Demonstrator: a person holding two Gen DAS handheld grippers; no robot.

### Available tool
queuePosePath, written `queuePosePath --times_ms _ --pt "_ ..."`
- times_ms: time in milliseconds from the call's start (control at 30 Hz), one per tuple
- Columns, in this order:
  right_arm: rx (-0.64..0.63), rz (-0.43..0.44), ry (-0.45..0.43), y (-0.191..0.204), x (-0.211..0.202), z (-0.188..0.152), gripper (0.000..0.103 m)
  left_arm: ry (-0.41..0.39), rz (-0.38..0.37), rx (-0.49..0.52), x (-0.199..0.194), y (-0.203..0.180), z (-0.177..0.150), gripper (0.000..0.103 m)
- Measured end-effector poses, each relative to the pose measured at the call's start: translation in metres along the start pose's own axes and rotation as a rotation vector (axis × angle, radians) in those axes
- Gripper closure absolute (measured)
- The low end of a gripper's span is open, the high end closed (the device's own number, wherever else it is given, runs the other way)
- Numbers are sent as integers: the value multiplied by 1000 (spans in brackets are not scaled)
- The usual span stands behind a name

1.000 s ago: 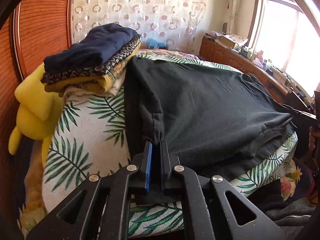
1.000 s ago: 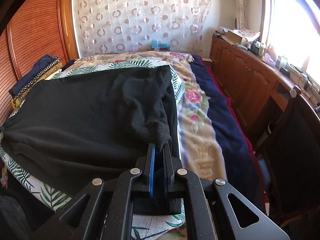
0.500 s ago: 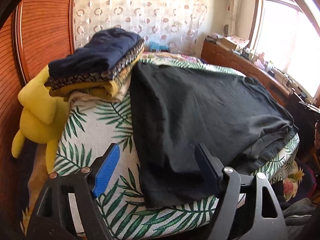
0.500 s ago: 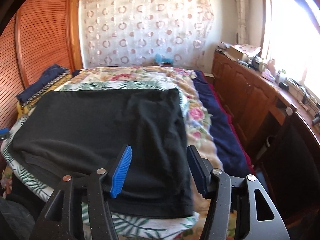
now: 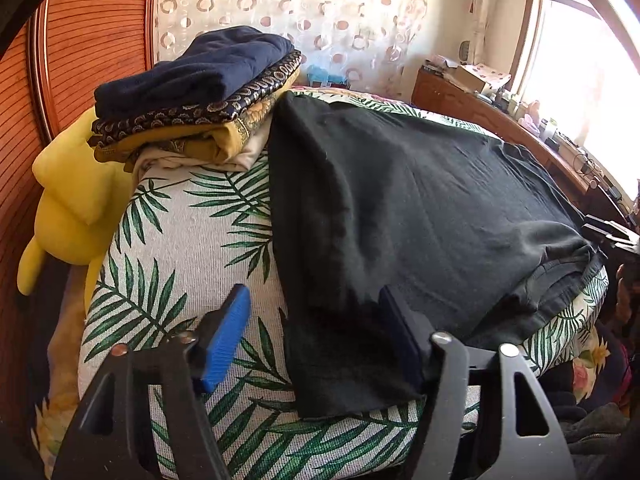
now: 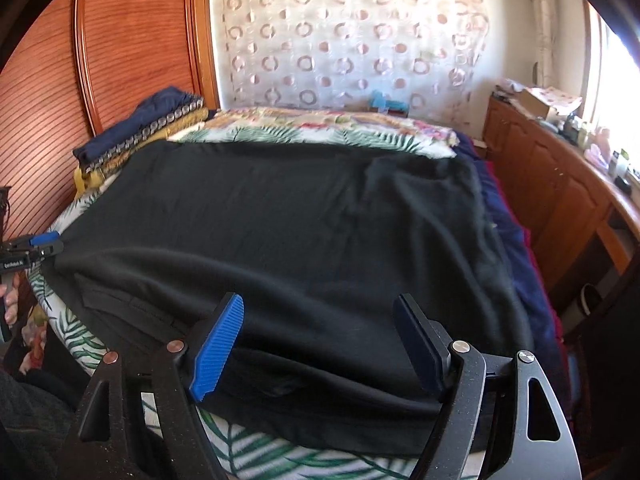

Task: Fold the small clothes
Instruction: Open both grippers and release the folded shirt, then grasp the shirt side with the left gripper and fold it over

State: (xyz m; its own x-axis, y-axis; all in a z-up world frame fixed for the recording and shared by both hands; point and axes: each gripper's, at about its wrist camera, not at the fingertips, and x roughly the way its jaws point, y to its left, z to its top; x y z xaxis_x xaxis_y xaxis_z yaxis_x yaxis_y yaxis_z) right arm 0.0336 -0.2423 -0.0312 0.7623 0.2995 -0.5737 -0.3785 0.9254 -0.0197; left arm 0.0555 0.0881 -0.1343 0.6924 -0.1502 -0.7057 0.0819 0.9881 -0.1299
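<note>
I see the bed (image 5: pixel 188 216) first, covered in a white sheet printed with green palm leaves, and across most of it lies the black garment (image 5: pixel 420 208) — spread flat, its near edge hanging a little over the bed's near side. In my right view the same black garment (image 6: pixel 300 232) fills the middle of the bed (image 6: pixel 312 132), with a folded-in layer along its near left edge. Behind the bed hangs a pale curtain (image 6: pixel 352 40) with ring patterns, and a wooden cabinet (image 6: pixel 552 184) runs along the right wall. At the bed's far left corner sits a stack of folded clothes (image 5: pixel 192 96), navy on top and mustard below, just beside the garment's edge; a yellow plush toy (image 5: pixel 76 196) leans against the bed side under it. My left gripper (image 5: pixel 316 340) hovers over the garment's near left corner, its jaws apart and closing, with cloth lying below them but not pinched. My right gripper (image 6: pixel 320 344) sits over the near edge, jaws wide and opening, gripping nothing. The left gripper (image 6: pixel 40 242) also shows at the far left of that view.
</note>
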Motion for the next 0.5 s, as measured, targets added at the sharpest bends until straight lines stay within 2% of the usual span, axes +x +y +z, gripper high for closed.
queuePosePath --times_ms 200,267,333,367,500 --pt "-3 -6 50 2 22 -5 24 -5 -5 5 -1 -2 -2 55" --pt "-1 -10 62 1 25 -8 24 -5 -23 20 0 -6 -3 77" --pt "-9 -15 54 2 22 -8 24 -3 -21 46 1 -11 -3 87" --pt "-13 -17 54 3 21 -6 24 -1 -23 52 0 -13 -2 90" --pt "-18 -18 55 6 15 -6 24 -27 -44 57 -8 -19 7 92"
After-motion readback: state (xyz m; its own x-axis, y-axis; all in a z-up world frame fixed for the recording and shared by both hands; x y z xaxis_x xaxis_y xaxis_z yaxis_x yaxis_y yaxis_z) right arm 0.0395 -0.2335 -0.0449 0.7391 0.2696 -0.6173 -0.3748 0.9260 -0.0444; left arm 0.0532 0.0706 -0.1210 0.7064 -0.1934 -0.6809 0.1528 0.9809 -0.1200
